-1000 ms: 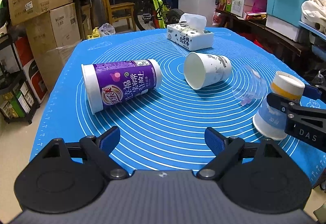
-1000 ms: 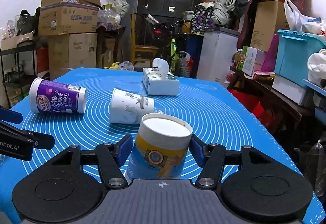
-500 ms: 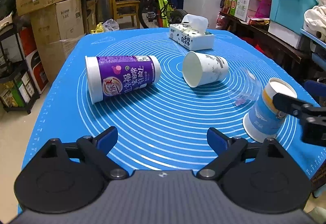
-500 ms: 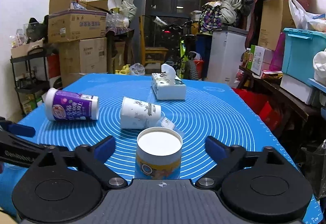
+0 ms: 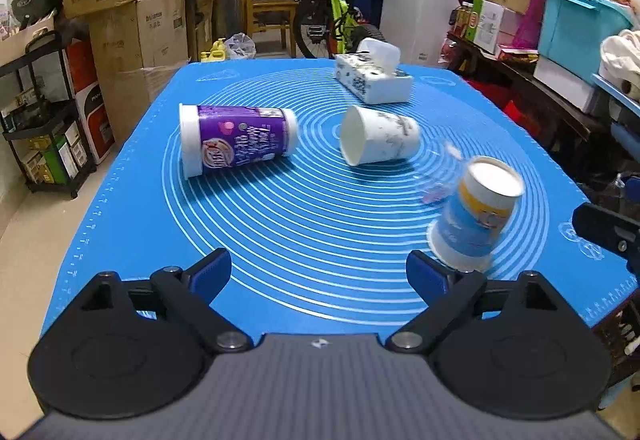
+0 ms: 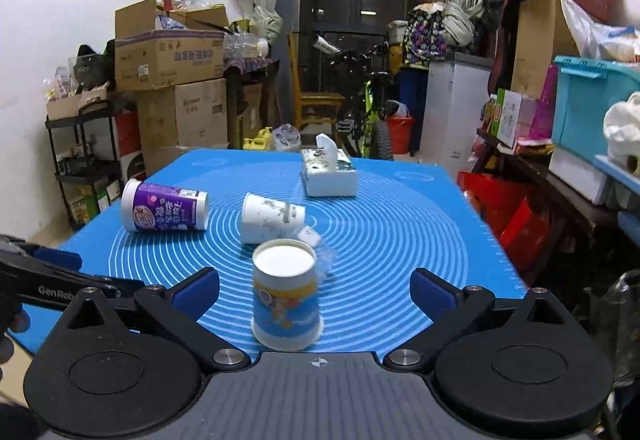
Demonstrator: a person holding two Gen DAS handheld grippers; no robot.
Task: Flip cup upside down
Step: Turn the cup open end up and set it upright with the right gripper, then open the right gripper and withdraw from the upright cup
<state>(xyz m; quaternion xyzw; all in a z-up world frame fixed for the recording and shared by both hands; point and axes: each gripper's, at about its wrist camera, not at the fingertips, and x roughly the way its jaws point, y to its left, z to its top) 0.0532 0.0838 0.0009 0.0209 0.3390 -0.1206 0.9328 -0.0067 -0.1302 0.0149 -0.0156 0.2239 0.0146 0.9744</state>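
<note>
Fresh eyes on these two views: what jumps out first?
The blue-and-yellow cup stands upside down on the blue mat, right between the open right gripper fingers. Behind it, a purple cup and a white cup lie on their sides, with a tissue box further back.

Only "GenRob", cut off at the edge, is reading clearly on the left gripper (image 6: 60, 280); cup and box print is staying illegible.

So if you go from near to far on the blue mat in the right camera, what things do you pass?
Blue and yellow cup standing upside down → white cup on its side → tissue box at the far end.
</note>
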